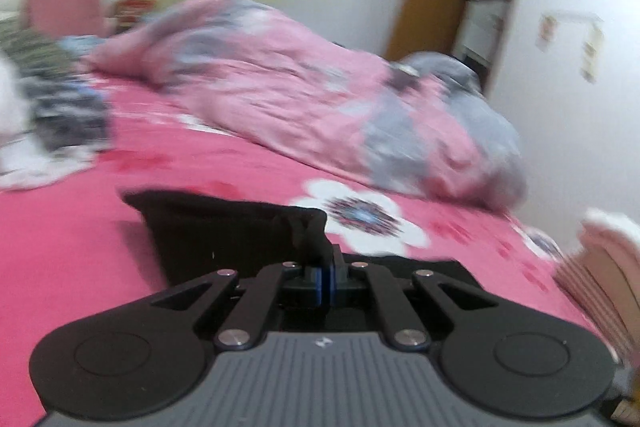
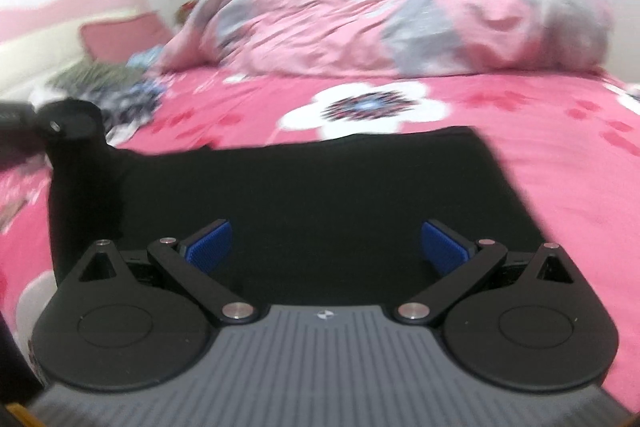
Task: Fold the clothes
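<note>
Blue pads [image 2: 210, 245] of the right gripper [image 2: 326, 247] stand wide apart above the black garment [image 2: 320, 183], pinching nothing. Over on the left gripper [image 1: 325, 277] the jaws are pressed together on a bunched corner of that same dark cloth, I think, though blur smears it. It lies on the pink flowered bedsheet [image 2: 540, 131], with a rumpled pink-and-grey quilt [image 2: 400, 15] heaped beyond.

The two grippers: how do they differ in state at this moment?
The left gripper has its fingers closed on a pinch of the black garment; the right gripper has its fingers spread wide and holds nothing. The left lifts a bunched edge of the cloth; the right only hovers above its flat part. Both point over the pink bed sheet.
</note>
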A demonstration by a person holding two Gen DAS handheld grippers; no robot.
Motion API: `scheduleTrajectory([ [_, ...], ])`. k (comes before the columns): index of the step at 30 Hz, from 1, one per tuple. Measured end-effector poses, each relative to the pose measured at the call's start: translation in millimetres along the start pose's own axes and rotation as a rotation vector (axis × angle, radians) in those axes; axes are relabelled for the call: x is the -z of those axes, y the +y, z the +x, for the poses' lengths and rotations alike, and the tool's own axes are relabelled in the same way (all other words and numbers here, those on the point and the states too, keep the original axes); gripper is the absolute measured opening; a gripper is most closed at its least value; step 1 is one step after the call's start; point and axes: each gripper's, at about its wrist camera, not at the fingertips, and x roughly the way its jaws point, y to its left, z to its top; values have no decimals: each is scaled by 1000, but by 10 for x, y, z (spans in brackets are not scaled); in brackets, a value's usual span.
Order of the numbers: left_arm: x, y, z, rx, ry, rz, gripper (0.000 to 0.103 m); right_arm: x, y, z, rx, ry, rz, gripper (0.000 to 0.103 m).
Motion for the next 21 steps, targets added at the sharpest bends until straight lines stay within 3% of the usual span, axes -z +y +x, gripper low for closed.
scheduleTrajectory([
  [8,640,-782,355,194,207,227,4,128,-678,-511,130,-25,130,102],
  [10,802,-868,364,197,237,299,8,179,-761,-554,135,-18,159,102],
  [12,870,-886,329,214,244,326,22,220,-814,-575,123,-13,188,102],
  [14,865,-861,248,243,242,325,48,226,-832,-564,85,-13,216,102],
  [16,850,-827,123,253,219,343,56,224,-831,-554,41,-12,242,102],
  [21,806,-664,-174,275,186,343,57,157,-760,-521,-88,-3,285,101],
])
